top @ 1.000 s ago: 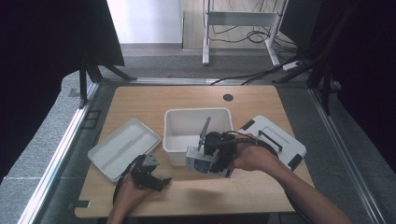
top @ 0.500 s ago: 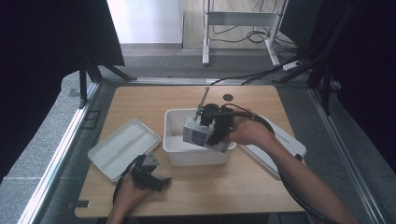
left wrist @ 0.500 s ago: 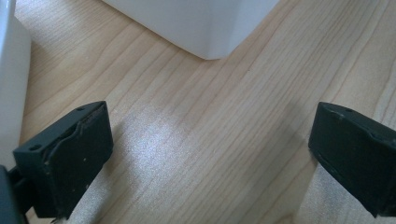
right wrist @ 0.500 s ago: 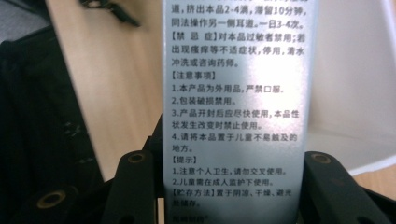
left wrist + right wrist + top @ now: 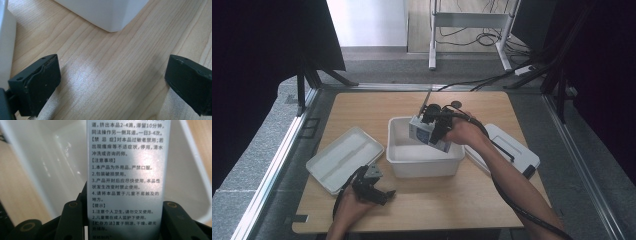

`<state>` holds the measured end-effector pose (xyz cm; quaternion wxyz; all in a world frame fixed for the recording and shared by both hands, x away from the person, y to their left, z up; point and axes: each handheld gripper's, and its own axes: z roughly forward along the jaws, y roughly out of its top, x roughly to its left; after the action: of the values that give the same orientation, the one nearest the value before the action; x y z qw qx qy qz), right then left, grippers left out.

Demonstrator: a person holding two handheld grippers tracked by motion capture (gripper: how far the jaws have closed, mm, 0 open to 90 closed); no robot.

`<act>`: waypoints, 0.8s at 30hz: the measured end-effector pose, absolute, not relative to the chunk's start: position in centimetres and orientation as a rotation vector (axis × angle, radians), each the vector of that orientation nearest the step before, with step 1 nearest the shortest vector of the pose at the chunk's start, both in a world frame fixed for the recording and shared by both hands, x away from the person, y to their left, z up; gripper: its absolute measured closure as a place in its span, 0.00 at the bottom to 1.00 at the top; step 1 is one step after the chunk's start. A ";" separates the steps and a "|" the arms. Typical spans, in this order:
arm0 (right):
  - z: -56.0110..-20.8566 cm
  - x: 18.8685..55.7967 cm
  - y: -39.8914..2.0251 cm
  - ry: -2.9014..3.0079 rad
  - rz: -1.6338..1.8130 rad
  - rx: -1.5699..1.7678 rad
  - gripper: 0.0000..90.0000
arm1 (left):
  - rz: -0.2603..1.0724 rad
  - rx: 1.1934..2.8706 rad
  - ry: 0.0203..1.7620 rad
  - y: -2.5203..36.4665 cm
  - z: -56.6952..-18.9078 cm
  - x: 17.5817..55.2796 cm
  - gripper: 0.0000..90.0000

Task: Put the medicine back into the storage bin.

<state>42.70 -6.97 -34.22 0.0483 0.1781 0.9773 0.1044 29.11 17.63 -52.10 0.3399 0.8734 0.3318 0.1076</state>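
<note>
My right gripper (image 5: 434, 127) is shut on a small pale box (image 5: 423, 132) printed with text and holds it above the white bin (image 5: 422, 167) at the table's middle. In the right gripper view the box (image 5: 126, 177) stands upright between the two black jaws of my right gripper (image 5: 122, 206), with the bin's inside (image 5: 50, 157) below it. My left gripper (image 5: 379, 192) rests low at the table's near left, open. In the left gripper view, bare wood lies between the wide-apart jaws of my left gripper (image 5: 112, 82), and a corner of the bin (image 5: 107, 12) is ahead.
A white lid (image 5: 343, 157) lies flat on the table left of the bin, close to my left gripper. A second flat white case (image 5: 507, 150) lies to the bin's right, under my right forearm. A dark round spot (image 5: 456, 104) marks the far table edge.
My right gripper has carried the box from the bin's near side up and away, over the bin's far part. The left gripper has stayed where it was.
</note>
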 end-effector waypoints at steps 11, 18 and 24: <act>-40.0 44.2 -6.6 3.003 0.273 0.598 0.62 | 0.280 2.272 0.866 17.6 -52.1 29.1 0.00; -42.4 44.4 -6.3 3.005 0.198 0.593 0.62 | 0.282 2.273 0.866 17.6 -52.1 29.1 0.00; -42.8 44.4 -6.1 3.016 0.178 0.597 0.56 | 0.282 2.273 0.867 17.6 -52.1 29.1 0.00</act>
<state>44.38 -6.14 -42.75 0.0308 0.1937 0.9789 0.0578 29.09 17.63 -52.10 0.3396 0.8730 0.3330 0.1082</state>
